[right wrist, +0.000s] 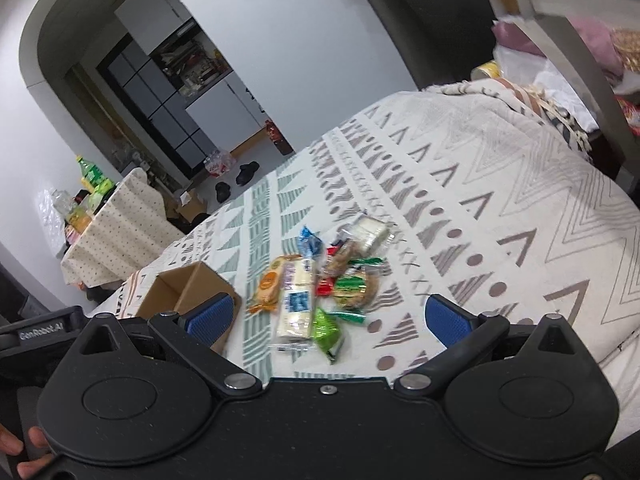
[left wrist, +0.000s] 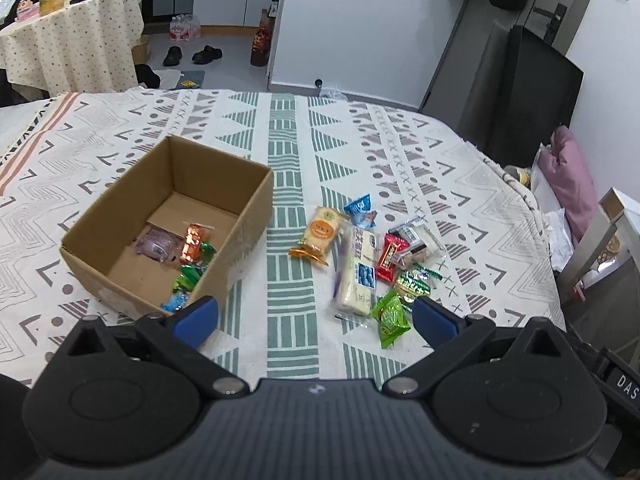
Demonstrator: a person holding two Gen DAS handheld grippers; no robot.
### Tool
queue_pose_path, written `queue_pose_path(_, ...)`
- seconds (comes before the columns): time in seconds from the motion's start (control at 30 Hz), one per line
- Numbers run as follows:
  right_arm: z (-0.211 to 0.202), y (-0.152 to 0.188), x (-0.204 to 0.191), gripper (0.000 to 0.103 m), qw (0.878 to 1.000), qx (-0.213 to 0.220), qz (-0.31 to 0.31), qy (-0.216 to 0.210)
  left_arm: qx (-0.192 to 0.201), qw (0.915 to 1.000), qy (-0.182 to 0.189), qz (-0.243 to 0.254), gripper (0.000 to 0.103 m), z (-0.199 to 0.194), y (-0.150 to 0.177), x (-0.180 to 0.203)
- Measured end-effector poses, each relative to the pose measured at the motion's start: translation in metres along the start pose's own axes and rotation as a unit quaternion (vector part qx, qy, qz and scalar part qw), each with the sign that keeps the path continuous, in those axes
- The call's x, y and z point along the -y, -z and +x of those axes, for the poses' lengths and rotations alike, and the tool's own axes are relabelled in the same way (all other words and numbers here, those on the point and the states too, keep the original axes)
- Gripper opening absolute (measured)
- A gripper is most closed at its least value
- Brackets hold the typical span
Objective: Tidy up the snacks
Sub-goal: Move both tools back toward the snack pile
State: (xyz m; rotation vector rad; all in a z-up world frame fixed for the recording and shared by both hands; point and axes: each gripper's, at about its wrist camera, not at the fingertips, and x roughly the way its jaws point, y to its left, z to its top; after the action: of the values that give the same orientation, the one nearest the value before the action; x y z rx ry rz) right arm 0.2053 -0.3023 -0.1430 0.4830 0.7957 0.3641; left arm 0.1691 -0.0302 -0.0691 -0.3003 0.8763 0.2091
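Both tongs were spread wide and held nothing: the left tongs [left wrist: 314, 318] hung low over the near edge of the patterned cloth [left wrist: 460, 184], one blue pad close to the near corner of the cardboard box [left wrist: 100, 276], the other beside a green packet [left wrist: 390, 318]. The right tongs [right wrist: 328, 318] hovered tilted above the same spread, pointing toward the pile.

The box sat open-topped on the left, already holding several small sweets [left wrist: 188, 258], which suggests it served as the collecting bin. To its right, apart from it, the loose snacks lay bunched together: an orange-labelled biscuit pack [left wrist: 318, 236], a long pale wafer pack [left wrist: 357, 272] touching it, a red packet [left wrist: 390, 258], a small blue pouch [left wrist: 360, 208], a clear-wrapped piece [left wrist: 420, 242] and a green-and-white sweet [left wrist: 414, 284]. Whether the surface was a bed or a table could not be told.

Judging by this, sorting was partway through. The green packet lay nearest both tongs, so it seemed the easiest next pick; its slippery wrapper would likely want a firm pinch across the middle.
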Motion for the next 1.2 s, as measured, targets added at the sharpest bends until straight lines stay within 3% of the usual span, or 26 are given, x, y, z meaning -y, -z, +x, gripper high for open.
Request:
queue_pose_path(0.43, 0.034, -0.008, 0.028, 0.103, 0.998, -0.007, 0.052, -0.017, -0.014, 0.9997, -0.019, -0.003, 0.102, 0.044, -0.003, 0.011)
queue_pose_path(0.73, 0.062, -0.012, 0.034, 0.103, 0.999, -0.021, 0.046, -0.018, -0.02, 0.9996, -0.014, -0.015, 0.1, 0.08, -0.007, 0.013)
queue_pose_path(1.2, 0.116, -0.016, 0.045, 0.09, 0.996, -0.066, 0.063, -0.023, -0.051, 0.9982, -0.01, -0.029, 0.079, 0.144, -0.014, 0.012)
